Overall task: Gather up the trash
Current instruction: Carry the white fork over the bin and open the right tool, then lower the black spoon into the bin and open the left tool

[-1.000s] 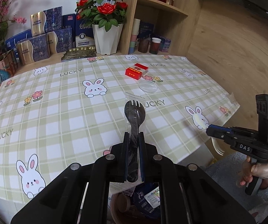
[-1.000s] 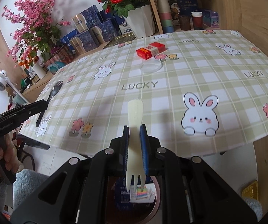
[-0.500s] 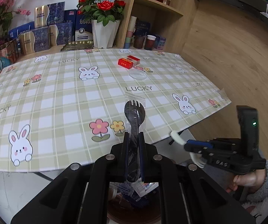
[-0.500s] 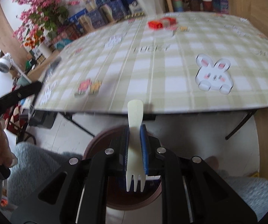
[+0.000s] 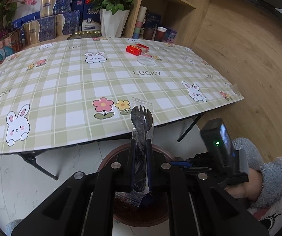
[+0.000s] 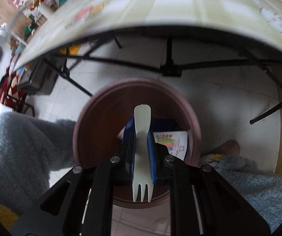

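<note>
My left gripper (image 5: 140, 147) is shut on a black plastic spork in a clear wrapper (image 5: 141, 118), its tines pointing up past the table's near edge. Below it on the floor stands the brown round bin (image 5: 109, 157), partly hidden by the gripper. My right gripper (image 6: 141, 137) is shut on a white plastic spork (image 6: 142, 118), tines toward the camera, and it hangs right over the open mouth of the bin (image 6: 93, 122). Paper and blue packaging (image 6: 177, 141) lie inside the bin. In the left wrist view the right gripper (image 5: 180, 164) sits low at the right, over the bin.
The folding table with a checked rabbit cloth (image 5: 62, 90) still carries a red box (image 5: 137, 49) and a clear round lid (image 5: 146, 61). Its black legs (image 6: 168, 66) stand behind the bin. Fluffy grey sleeves (image 6: 23, 143) flank the bin. Shelves and a flower pot (image 5: 112, 22) are at the back.
Both grippers have dropped from table height to below the table's edge. The right one tilted steeply down and now looks into the bin. Both sporks stay gripped.
</note>
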